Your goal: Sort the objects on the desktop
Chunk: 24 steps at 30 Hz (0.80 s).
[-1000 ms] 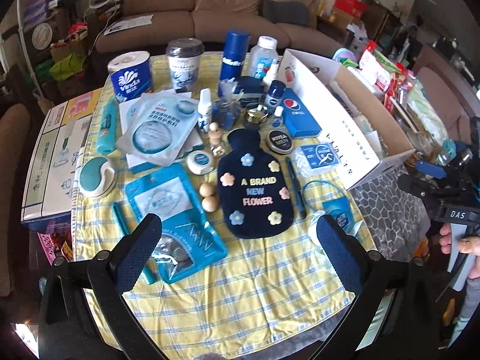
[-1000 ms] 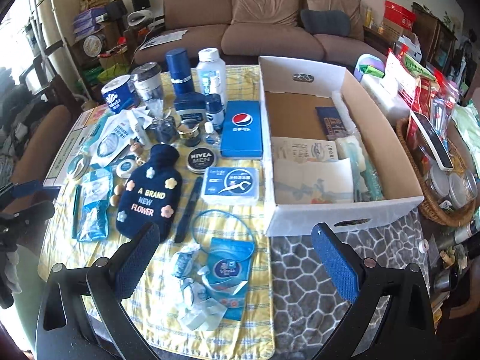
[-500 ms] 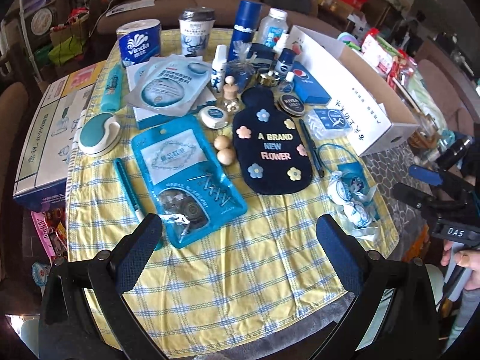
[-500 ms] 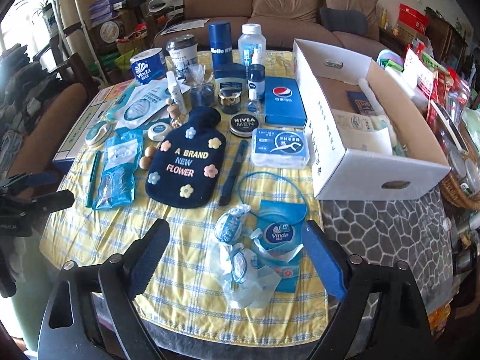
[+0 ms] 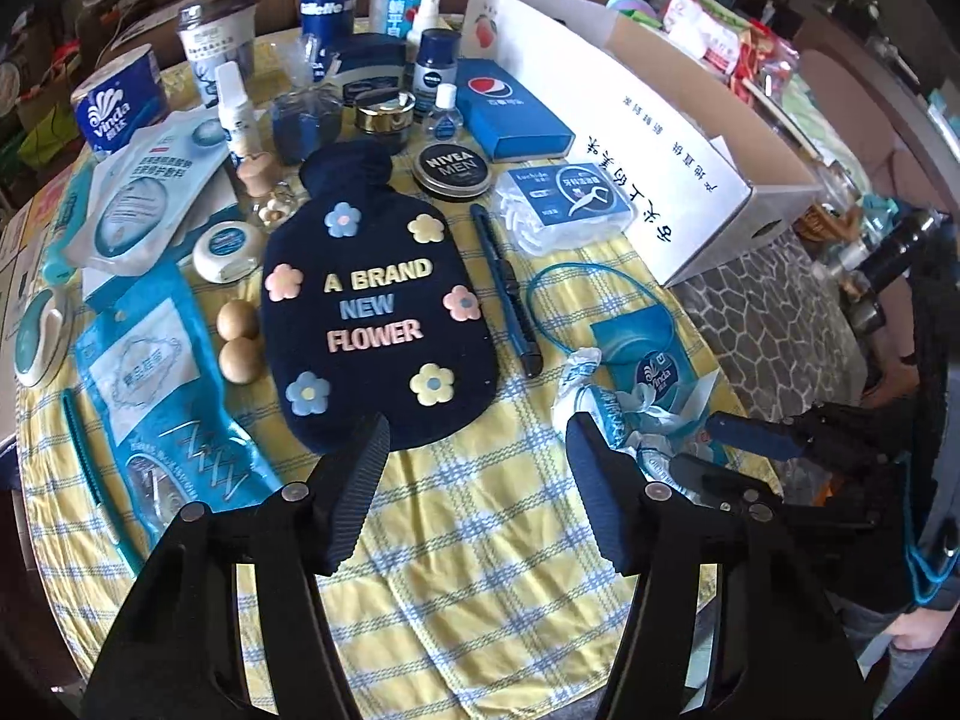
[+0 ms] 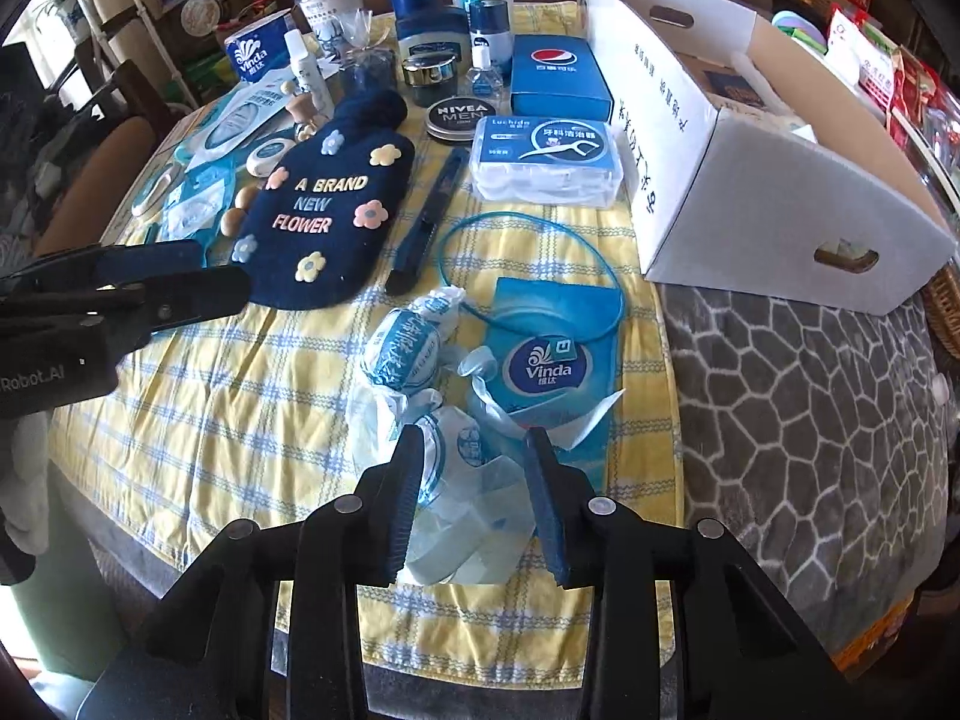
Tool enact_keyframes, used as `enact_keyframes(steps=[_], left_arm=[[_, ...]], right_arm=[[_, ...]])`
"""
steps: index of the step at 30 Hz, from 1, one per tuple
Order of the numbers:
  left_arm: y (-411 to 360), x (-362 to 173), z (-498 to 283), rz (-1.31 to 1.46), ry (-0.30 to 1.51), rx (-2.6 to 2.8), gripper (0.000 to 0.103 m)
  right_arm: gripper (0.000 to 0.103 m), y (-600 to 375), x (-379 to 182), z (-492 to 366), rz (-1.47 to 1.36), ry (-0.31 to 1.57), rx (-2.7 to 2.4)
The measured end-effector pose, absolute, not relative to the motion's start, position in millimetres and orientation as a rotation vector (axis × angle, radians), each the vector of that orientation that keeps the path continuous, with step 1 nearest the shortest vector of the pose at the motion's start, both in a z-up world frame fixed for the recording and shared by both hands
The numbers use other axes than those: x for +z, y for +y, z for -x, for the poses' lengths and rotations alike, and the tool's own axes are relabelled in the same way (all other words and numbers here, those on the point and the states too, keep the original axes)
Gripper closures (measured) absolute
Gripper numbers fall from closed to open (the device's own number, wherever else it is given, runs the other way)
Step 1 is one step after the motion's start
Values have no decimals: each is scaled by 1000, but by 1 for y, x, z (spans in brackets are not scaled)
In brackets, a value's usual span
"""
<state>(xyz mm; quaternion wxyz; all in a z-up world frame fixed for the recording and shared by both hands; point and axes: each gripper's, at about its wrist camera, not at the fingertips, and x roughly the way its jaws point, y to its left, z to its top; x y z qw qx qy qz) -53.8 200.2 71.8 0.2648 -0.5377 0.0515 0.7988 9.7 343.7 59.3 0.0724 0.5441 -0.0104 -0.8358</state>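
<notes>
Since the earlier frame both tongs are dropping closer to the tabletop [image 6: 252,396] and narrowing. The right tongs [image 6: 474,501], part open, are straddling the pale blue crinkly tissue packet [image 6: 462,498] at the near edge, not visibly pinching it. The left tongs [image 5: 477,480], half open and empty, are hovering well left, near the navy hot-water bottle [image 5: 372,306].

Showing matt fuzzy cloth on the hot-water bag [image 5: 375,306], woven checked tablecloth [image 5: 480,540], crinkly glossy plastic tissue packs [image 6: 402,348], matt cardboard box [image 6: 774,180].
</notes>
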Motion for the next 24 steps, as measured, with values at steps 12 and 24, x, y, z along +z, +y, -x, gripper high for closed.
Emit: enact_keyframes(steps=[12, 24], left_arm=[[257, 39, 67, 1502, 259, 2101, 59], [256, 40, 66, 1495, 294, 2155, 39]], right_arm=[[67, 343, 41, -4, -1646, -134, -2407], [64, 344, 31, -7, -1602, -164, -2381]])
